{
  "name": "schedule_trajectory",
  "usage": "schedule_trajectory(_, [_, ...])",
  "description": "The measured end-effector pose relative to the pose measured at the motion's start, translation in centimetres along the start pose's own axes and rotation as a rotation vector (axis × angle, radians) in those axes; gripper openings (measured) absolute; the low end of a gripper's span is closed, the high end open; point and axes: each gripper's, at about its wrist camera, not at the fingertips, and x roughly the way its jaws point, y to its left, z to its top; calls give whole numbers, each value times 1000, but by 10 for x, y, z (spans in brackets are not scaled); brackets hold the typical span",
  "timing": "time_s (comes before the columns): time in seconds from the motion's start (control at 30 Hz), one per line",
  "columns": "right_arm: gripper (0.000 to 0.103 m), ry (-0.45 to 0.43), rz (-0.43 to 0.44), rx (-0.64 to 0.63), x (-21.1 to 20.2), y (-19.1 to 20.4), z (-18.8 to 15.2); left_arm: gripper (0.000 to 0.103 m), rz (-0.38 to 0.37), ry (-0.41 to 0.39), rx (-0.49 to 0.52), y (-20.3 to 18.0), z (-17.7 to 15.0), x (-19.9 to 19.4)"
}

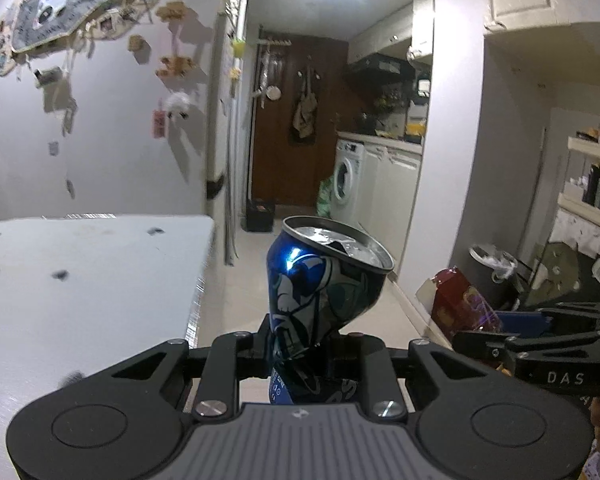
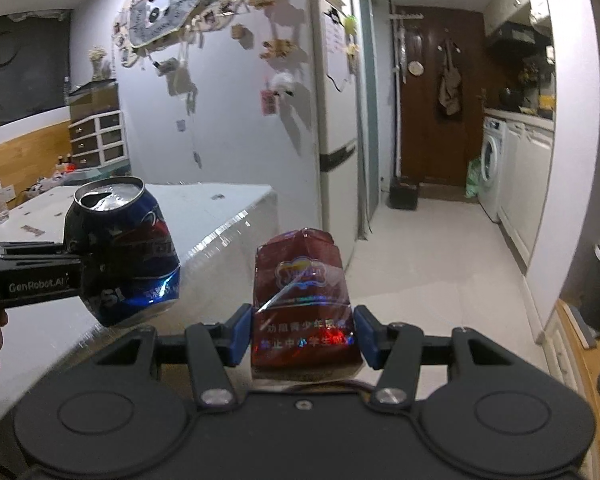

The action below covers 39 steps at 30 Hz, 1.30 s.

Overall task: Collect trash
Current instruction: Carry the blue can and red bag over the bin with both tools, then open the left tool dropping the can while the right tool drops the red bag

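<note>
A crushed blue soda can point(image 1: 324, 292) stands up between the black fingers of my left gripper point(image 1: 300, 344), which is shut on its dented lower part. The same can point(image 2: 124, 252) shows at the left of the right wrist view, held by the left gripper point(image 2: 82, 268). My right gripper point(image 2: 302, 334), with blue pads, is shut on a dark red, shiny cigarette packet point(image 2: 302, 300). That packet point(image 1: 458, 300) and the right gripper's fingers point(image 1: 540, 336) appear at the right of the left wrist view. A dark bin with a white liner point(image 1: 494, 276) stands on the floor ahead to the right.
A white table point(image 1: 84, 280) lies to the left, its corner close beside the can. A fridge point(image 2: 336, 120) stands behind it. A pale-floored corridor point(image 2: 432, 248) runs to a brown door point(image 2: 436, 100), with a washing machine point(image 2: 490, 164) and cabinets along the right.
</note>
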Motion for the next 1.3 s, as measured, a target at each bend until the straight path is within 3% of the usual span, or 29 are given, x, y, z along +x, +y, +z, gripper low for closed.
schedule_trajectory(0.53, [55, 178, -58, 106, 41, -63, -83, 23, -83, 224, -34, -40, -64, 92])
schedule_trajectory(0.93, [55, 347, -75, 107, 107, -72, -121, 23, -97, 348, -95, -30, -106, 148])
schedule_trajectory(1.3, [56, 500, -53, 61, 187, -66, -144, 23, -79, 409, -147, -9, -127, 181])
